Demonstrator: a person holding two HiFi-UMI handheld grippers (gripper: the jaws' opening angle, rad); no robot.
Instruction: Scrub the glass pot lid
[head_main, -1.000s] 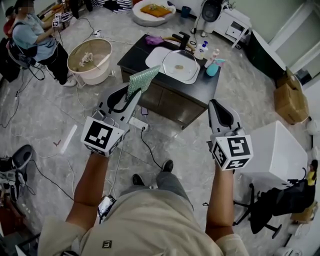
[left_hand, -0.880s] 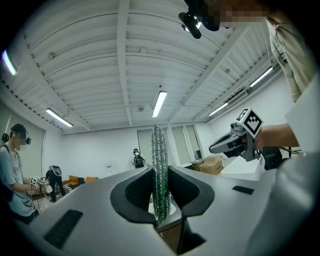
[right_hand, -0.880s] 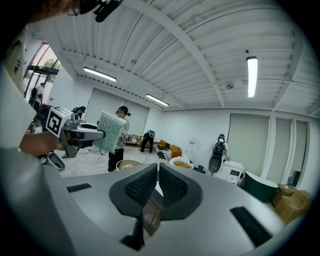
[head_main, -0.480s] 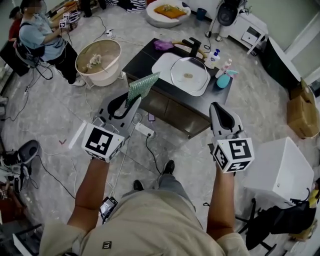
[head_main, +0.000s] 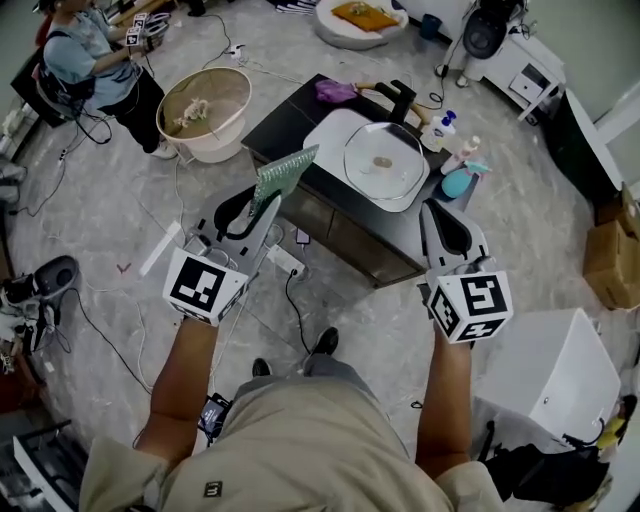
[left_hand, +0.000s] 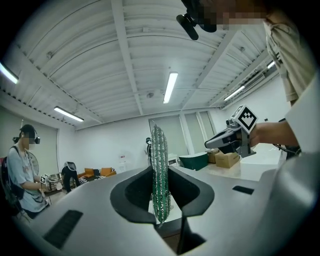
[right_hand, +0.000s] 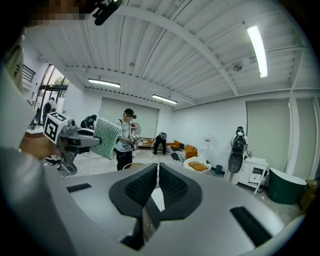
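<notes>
The glass pot lid (head_main: 381, 165) lies on a white board (head_main: 325, 130) on a dark counter ahead of me, its knob at the middle. My left gripper (head_main: 268, 197) is shut on a green scrubbing cloth (head_main: 283, 172) that stands up from its jaws; the same cloth (left_hand: 159, 175) shows edge-on in the left gripper view. My right gripper (head_main: 447, 218) is shut with nothing in it, held just short of the counter's near right corner. Both grippers hang in the air well short of the lid. From the right gripper view the left gripper (right_hand: 80, 140) with the cloth (right_hand: 106, 138) shows at left.
Bottles (head_main: 458, 158) and a teal sprayer (head_main: 458, 183) stand at the counter's right end, a purple cloth (head_main: 333, 91) and a dark tap (head_main: 402, 100) at its far side. A round tub (head_main: 205, 112) and a person (head_main: 90, 60) are at left. A white box (head_main: 547, 375) is at right. Cables cross the floor.
The counter and lid have drawn nearer and shifted right in the head view. Both grippers keep their pose, the left still holding the cloth.
</notes>
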